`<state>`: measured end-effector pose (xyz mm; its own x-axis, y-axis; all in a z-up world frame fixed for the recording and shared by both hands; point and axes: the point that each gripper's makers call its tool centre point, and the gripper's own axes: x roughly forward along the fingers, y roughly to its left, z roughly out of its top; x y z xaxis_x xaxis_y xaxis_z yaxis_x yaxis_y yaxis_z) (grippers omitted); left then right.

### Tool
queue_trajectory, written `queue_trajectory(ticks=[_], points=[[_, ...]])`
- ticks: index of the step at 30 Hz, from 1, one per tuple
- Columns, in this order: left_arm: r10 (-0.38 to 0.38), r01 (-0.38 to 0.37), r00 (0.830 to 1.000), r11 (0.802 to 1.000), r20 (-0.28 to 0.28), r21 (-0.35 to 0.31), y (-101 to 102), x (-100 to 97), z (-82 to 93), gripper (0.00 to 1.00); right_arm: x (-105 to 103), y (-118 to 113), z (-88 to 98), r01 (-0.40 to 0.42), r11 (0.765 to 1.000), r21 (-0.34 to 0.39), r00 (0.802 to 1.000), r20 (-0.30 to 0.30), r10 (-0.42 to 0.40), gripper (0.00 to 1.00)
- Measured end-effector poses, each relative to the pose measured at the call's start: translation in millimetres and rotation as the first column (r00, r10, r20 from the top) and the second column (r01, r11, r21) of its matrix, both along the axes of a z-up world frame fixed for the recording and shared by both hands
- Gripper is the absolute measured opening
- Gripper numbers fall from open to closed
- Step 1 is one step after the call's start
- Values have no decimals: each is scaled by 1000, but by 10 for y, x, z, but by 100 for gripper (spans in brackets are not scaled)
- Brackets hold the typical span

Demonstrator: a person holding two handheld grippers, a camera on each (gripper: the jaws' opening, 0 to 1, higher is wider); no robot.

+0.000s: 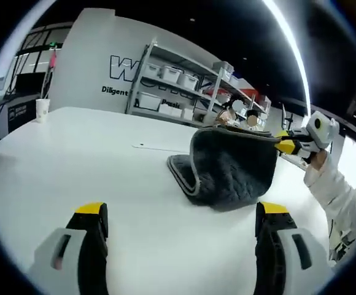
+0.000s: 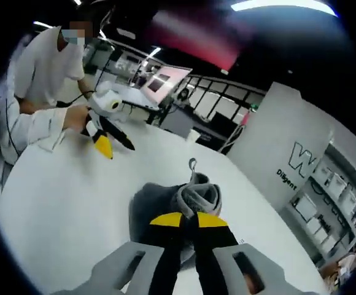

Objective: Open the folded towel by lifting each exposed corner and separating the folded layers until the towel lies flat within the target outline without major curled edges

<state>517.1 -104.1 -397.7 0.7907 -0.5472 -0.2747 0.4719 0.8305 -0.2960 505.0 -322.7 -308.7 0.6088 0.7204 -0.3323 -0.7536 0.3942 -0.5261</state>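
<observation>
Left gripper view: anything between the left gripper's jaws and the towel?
Nothing. In the left gripper view, only bare white table separates the open left gripper from the grey towel.

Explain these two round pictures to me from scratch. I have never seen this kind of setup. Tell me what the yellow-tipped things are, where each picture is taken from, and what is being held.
There is no robot here. A person holds a hand-held gripper in each hand, a two-jawed clamp with yellow tips, and a fisheye camera rides on each one.

The left gripper view looks along the left hand-held gripper, whose jaws stand wide apart over the white table, holding nothing. Beyond it, the right hand-held gripper lifts one edge of a dark grey towel, so the towel arches up while its other end lies on the table.

The right gripper view looks along that right gripper, jaws pinched on the towel's grey-trimmed edge. A paper cup stands at the table's far side, with shelves of bins behind.
</observation>
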Motion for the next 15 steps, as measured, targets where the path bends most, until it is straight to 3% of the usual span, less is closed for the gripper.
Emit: queue_trajectory(ticks=[8, 15], points=[[0, 0, 1000, 1000, 4, -3, 50, -14, 20, 99, -273, 5, -48, -32, 999, -14, 999, 23, 32, 0], [48, -48, 999, 999, -2, 12, 247, 8, 0, 99, -563, 63, -150, -99, 994, -53, 994, 38, 101, 0]])
